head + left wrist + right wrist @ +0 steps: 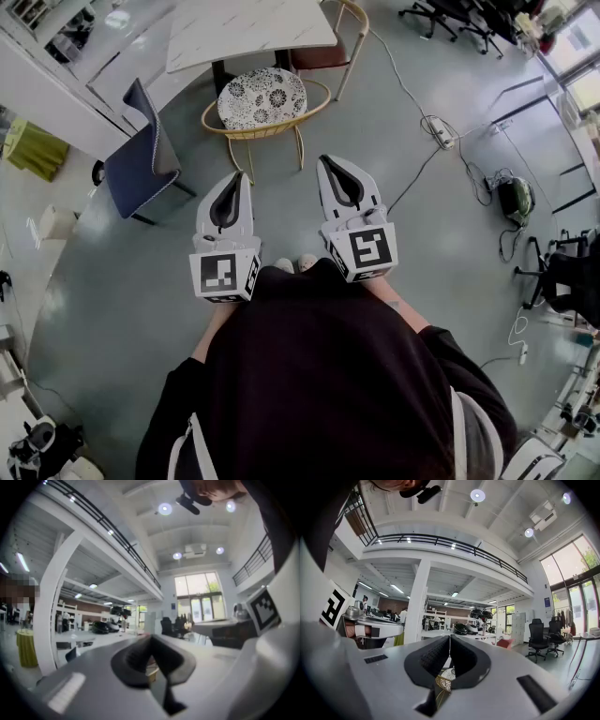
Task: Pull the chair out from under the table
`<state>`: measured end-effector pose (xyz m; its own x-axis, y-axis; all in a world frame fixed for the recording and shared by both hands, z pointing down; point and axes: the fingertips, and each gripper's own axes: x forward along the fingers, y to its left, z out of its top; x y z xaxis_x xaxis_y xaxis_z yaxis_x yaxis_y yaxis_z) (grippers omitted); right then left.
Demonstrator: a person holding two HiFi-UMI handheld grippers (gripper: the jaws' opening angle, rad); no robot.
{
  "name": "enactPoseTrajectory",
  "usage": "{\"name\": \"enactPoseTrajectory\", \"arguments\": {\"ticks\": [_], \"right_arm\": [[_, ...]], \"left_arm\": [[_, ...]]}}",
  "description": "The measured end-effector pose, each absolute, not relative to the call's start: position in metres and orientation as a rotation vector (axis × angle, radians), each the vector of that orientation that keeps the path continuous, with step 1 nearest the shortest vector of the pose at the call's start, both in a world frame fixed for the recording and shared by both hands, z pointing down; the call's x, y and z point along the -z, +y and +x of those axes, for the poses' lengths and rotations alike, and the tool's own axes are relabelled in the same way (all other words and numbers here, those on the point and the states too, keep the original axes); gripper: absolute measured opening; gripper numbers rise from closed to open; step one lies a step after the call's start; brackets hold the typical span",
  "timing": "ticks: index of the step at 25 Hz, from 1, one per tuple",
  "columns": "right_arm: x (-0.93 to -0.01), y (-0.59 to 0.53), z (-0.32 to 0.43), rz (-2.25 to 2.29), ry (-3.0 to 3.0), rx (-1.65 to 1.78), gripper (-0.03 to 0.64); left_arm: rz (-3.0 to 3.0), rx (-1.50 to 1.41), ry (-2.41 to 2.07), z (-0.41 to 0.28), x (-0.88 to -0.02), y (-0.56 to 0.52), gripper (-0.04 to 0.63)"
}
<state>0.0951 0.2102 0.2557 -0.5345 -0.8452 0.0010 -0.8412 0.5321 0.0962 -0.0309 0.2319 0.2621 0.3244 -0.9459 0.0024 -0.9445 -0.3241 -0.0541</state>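
Left gripper [238, 180] and right gripper [326, 164]: jaws closed together, nothing held, both level. Chair [262, 97] at 12 o'clock, apart from both, seat front at table [248, 28] edge. Judged: pull not started; reach, grasp and draw-back remain.

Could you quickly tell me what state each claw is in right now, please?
Left claw: closed, holding nothing.
Right claw: closed, holding nothing.
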Motion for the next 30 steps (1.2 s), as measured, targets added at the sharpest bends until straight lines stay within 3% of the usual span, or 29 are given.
{"name": "enactPoseTrajectory", "arguments": {"ticks": [13, 30], "right_arm": [[-0.259, 0.177, 0.084, 1.531, -2.707, 0.139, 0.021], [-0.297, 0.013, 0.063, 1.384, -2.682, 0.128, 0.021]], "left_arm": [[-2.563, 0.030, 1.765, -0.046, -0.273, 0.193, 0.006], [-2.584, 0.075, 1.849, -0.072, -0.311, 0.047, 0.006]]}}
